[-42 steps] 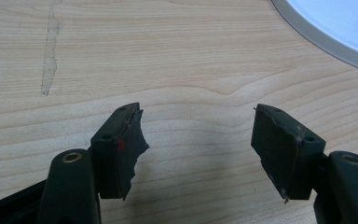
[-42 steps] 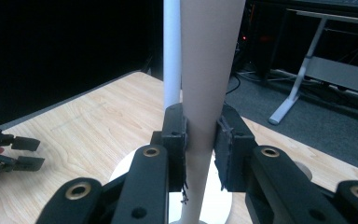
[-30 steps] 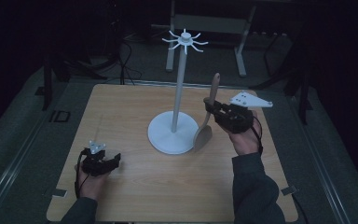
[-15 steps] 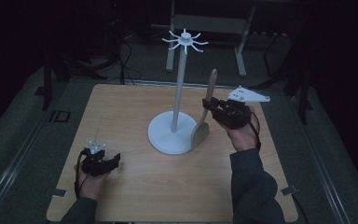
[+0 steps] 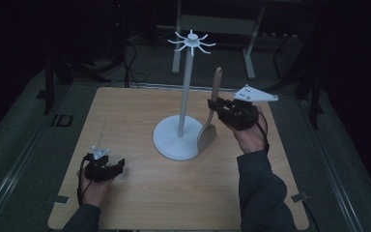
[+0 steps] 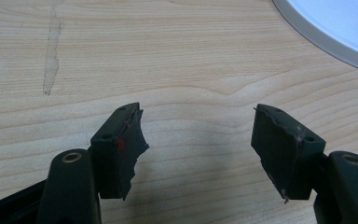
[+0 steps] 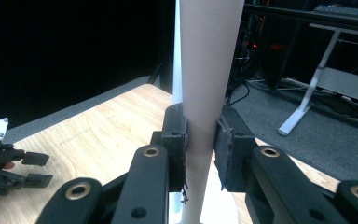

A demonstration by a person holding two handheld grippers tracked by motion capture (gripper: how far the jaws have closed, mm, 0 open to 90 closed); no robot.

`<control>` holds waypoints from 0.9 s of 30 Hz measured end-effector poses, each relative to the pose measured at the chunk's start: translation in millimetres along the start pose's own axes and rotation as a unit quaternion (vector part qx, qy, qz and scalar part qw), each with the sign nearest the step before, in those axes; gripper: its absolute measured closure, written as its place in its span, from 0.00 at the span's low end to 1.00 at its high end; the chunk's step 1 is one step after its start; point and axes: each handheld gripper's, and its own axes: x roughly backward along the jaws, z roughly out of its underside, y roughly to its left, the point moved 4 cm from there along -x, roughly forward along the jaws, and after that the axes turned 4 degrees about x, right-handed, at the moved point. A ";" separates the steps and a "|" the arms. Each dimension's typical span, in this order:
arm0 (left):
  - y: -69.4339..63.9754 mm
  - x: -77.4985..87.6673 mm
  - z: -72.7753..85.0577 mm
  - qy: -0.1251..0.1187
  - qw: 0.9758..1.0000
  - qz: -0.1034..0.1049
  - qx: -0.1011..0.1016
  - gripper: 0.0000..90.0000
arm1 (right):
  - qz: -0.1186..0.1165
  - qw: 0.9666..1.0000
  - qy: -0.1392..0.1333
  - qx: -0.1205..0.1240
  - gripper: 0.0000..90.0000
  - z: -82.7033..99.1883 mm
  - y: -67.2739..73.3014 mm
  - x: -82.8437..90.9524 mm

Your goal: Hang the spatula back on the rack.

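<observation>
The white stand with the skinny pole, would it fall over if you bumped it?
Probably not easily: the white stand has a wide round base flat on the table. Still, its pole is tall and thin, so a hard knock near the hooks might rock it. It looks stiff, not bendy.

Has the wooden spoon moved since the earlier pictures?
No clear move: the wooden spoon stands in about the same place beside the white stand.
</observation>
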 end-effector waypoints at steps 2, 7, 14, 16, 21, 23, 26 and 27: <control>0.0 -0.1 0.0 0.000 1.000 0.000 0.000 0.38 | 0.000 1.000 0.000 0.000 0.84 -1.2 -0.1 -0.8; 0.3 -0.1 0.0 0.000 1.000 0.000 0.000 0.38 | -0.002 1.000 0.000 0.001 0.84 -5.1 0.2 -2.5; 0.3 -0.1 0.1 0.000 1.000 0.000 0.000 0.38 | 0.001 1.000 0.005 0.011 0.84 -11.1 -0.4 -5.8; 0.3 -0.1 0.1 0.000 1.000 0.000 0.000 0.38 | 0.002 1.000 0.005 0.012 0.84 -13.2 -0.5 -6.0; 0.3 -0.1 0.1 0.000 1.000 0.000 0.000 0.38 | 0.000 1.000 0.000 0.011 0.84 -18.9 -0.7 -7.4; 0.3 -0.1 0.1 0.000 1.000 0.000 0.000 0.38 | 0.001 1.000 0.001 0.011 0.84 -19.8 -1.1 -7.8; 0.4 -0.1 0.1 0.000 1.000 0.000 0.000 0.38 | -0.001 1.000 -0.001 0.010 0.84 -20.9 -2.2 -7.7; 0.4 -0.1 0.1 0.001 1.000 0.000 0.001 0.38 | -0.001 1.000 0.000 0.009 0.84 -21.6 -2.7 -7.9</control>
